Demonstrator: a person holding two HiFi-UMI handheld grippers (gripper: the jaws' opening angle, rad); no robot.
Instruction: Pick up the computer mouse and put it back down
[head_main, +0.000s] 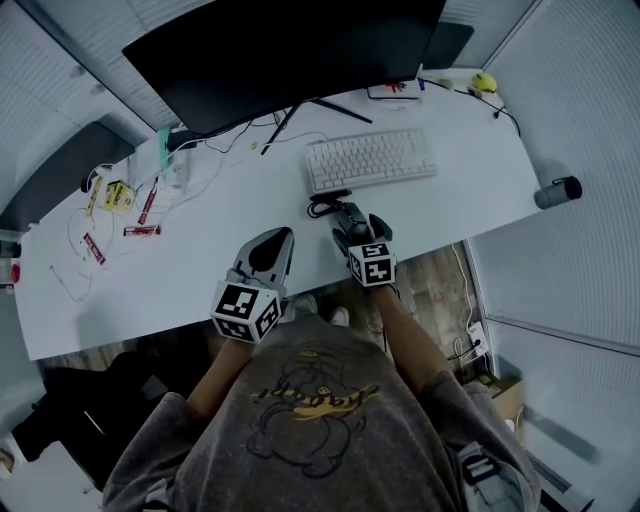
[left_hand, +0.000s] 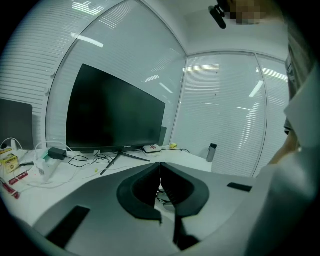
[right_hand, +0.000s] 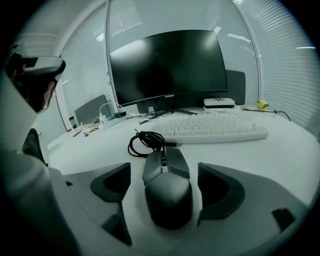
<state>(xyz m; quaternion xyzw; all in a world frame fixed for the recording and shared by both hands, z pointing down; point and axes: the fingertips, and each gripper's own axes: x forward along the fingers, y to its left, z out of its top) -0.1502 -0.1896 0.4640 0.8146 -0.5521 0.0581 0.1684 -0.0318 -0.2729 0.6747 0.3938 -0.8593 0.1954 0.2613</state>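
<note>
The dark computer mouse (head_main: 349, 215) lies on the white desk (head_main: 200, 290) just in front of the keyboard, its coiled cable (right_hand: 145, 142) bunched behind it. My right gripper (head_main: 353, 230) is lowered over it. In the right gripper view the mouse (right_hand: 167, 192) sits between the two pads (right_hand: 220, 187), with a gap on each side, so the right gripper (right_hand: 167, 186) is open around it. My left gripper (head_main: 270, 243) hovers over the desk edge to the left of the mouse. In the left gripper view its jaws meet, so the left gripper (left_hand: 160, 172) is shut and holds nothing.
A white keyboard (head_main: 370, 158) lies behind the mouse, under a large black monitor (head_main: 290, 50) on a thin stand. Cables and snack packets (head_main: 120, 195) litter the desk's left part. A small white box (head_main: 392, 90) and a grey bottle (head_main: 557, 190) are at the right.
</note>
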